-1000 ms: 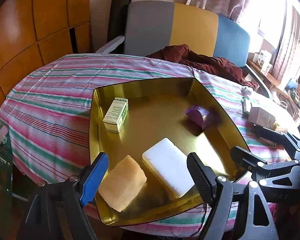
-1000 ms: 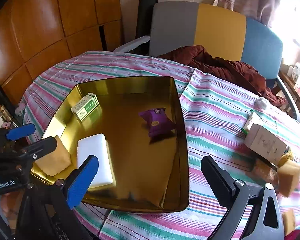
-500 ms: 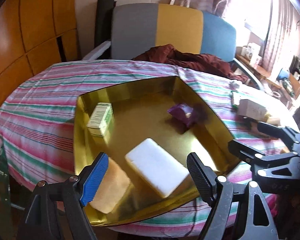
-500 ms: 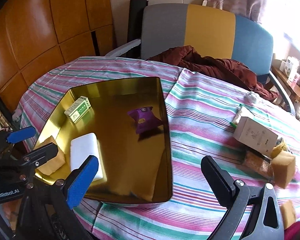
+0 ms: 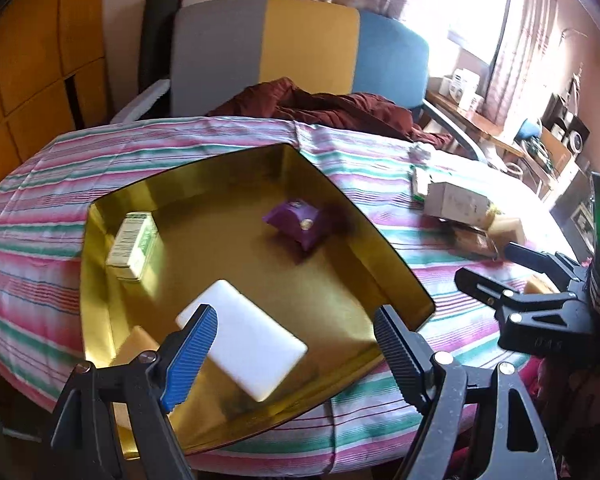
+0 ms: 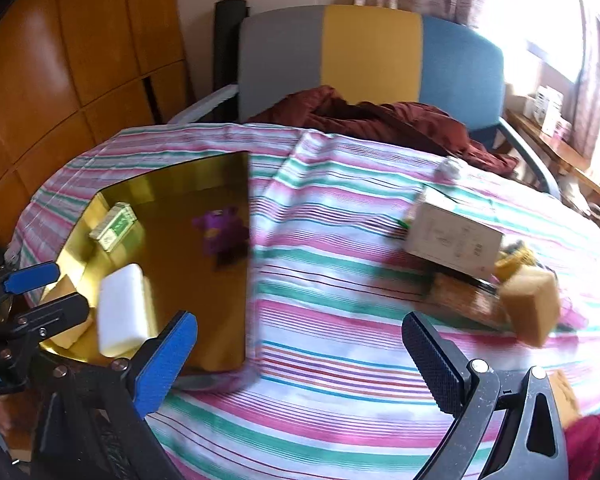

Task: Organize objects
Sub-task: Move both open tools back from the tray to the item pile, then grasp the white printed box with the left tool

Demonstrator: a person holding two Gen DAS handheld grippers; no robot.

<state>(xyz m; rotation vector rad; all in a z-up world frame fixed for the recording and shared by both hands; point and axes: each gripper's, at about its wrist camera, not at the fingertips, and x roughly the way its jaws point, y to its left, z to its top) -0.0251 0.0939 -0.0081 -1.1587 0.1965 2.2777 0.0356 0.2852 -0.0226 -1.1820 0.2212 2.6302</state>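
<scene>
A shiny gold tray (image 5: 100,300) sits on a round table with a pink, green and white striped cloth (image 6: 340,340). You can see things mirrored in its shiny floor.

Four things lie in the tray. A white block (image 5: 244,344) with round corners lies flat near the front, about 6 o'clock in the tray. Just left of it, at 7 o'clock, is a tan sponge (image 5: 134,346), partly hidden. A small green and white box (image 5: 132,246) lies at 10 o'clock, close to the left wall. A puffy purple packet (image 5: 298,228) sits at 1 o'clock, apart from the others.

The left gripper (image 5: 296,344) hangs over the front of the tray. Its fingers are spread wide with nothing between them. One finger has a blue pad (image 5: 190,360).

The right gripper (image 6: 300,356) is over the bare cloth, just right of the tray. Its fingers are spread wide too and pinch nothing.

More things wait on the cloth at 3 o'clock from the tray, well apart from it. There is a pale cardboard box (image 6: 452,236), a tan sponge cube (image 6: 530,304) just beside it, and something yellow (image 6: 516,260) that is too blurry to name. A dark red cloth (image 6: 380,120) lies heaped at the far edge, by a grey, yellow and blue chair (image 6: 372,56).
</scene>
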